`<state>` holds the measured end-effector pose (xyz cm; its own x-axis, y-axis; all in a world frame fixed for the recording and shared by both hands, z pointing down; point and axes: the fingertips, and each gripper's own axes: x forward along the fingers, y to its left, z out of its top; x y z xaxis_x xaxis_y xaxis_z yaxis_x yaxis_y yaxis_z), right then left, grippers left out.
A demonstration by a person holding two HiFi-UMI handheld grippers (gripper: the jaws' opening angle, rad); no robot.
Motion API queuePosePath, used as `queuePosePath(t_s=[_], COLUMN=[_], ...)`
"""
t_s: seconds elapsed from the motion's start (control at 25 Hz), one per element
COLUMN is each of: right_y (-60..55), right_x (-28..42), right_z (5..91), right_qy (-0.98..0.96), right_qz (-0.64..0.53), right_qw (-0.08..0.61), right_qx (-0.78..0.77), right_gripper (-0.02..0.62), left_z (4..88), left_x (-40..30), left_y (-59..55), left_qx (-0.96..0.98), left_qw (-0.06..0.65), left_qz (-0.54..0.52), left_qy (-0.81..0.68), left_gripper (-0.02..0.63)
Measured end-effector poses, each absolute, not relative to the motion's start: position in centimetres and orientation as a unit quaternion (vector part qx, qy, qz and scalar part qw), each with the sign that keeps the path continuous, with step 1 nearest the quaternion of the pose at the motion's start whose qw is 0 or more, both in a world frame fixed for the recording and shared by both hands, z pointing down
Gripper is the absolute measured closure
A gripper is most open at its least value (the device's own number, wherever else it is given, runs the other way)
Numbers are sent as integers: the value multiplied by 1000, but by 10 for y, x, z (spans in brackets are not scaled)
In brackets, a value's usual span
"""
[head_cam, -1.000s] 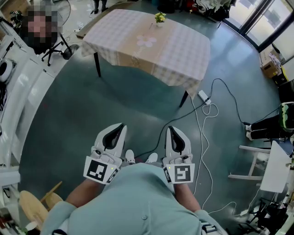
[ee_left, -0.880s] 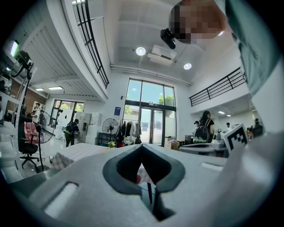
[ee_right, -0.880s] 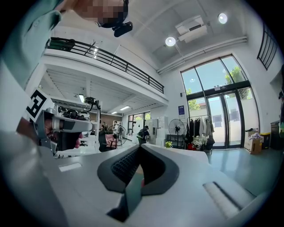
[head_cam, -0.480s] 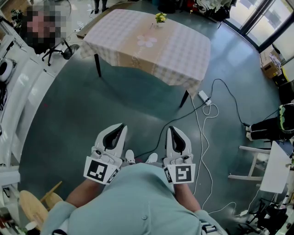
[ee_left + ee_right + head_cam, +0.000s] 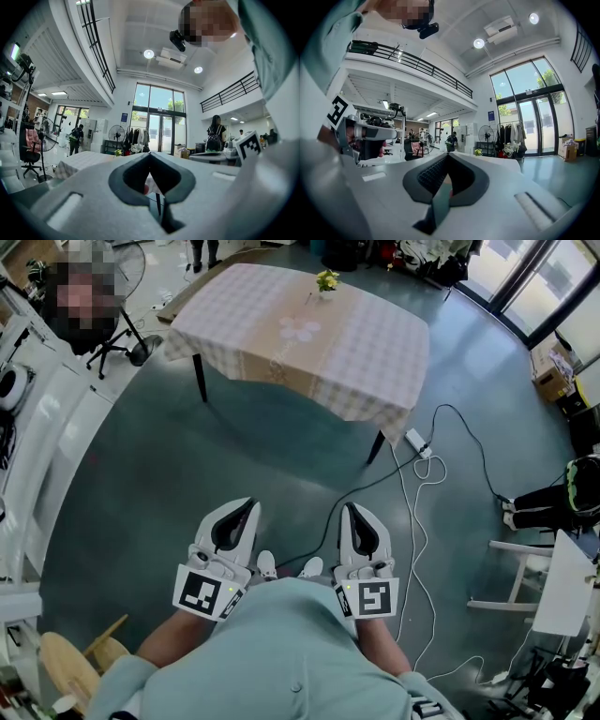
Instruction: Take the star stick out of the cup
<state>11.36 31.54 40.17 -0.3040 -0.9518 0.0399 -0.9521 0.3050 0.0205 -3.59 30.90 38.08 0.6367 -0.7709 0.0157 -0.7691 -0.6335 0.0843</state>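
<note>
Both grippers are held close to my body, over the floor and well short of the table (image 5: pixel 375 362). The left gripper (image 5: pixel 251 505) and the right gripper (image 5: pixel 352 509) point toward the table, each with its jaws together and nothing between them. In the left gripper view the left gripper (image 5: pixel 150 155) has its tips meeting. In the right gripper view the right gripper (image 5: pixel 448 154) is likewise shut. On the checked tablecloth stand a small pot of yellow-green flowers (image 5: pixel 326 278) and a pale pink flower-shaped mat (image 5: pixel 299 324). No cup or star stick is clear at this distance.
Black and white cables (image 5: pixel 417 512) and a power strip (image 5: pixel 415 438) lie on the floor by the table's near right leg. A white chair (image 5: pixel 511 568) stands at the right, a wooden stool (image 5: pixel 66 662) at the lower left. A person (image 5: pixel 84 296) sits at the far left.
Both grippers sit slightly lower in the head view, the left one a touch further right. Their jaws stay as they were.
</note>
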Motion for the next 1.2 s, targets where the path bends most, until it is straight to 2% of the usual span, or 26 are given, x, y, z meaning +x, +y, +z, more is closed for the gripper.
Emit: queuePosePath(t_s=[0.44, 0.76, 1.2], right_y=[318, 319, 318], right_x=[111, 110, 110], right_z=[398, 395, 394], right_qy=[-813, -814, -816], right_qz=[-1, -6, -8], right_qw=[12, 11, 14], right_qx=[583, 581, 578], right_gripper=[597, 572, 478], left_z=[380, 381, 379], left_x=[-37, -36, -34], left_y=[311, 311, 311], left_qx=[902, 903, 902], left_qw=[41, 41, 39], left_qz=[-11, -11, -11], left_qy=[-429, -428, -429], left_gripper=[601, 601, 601])
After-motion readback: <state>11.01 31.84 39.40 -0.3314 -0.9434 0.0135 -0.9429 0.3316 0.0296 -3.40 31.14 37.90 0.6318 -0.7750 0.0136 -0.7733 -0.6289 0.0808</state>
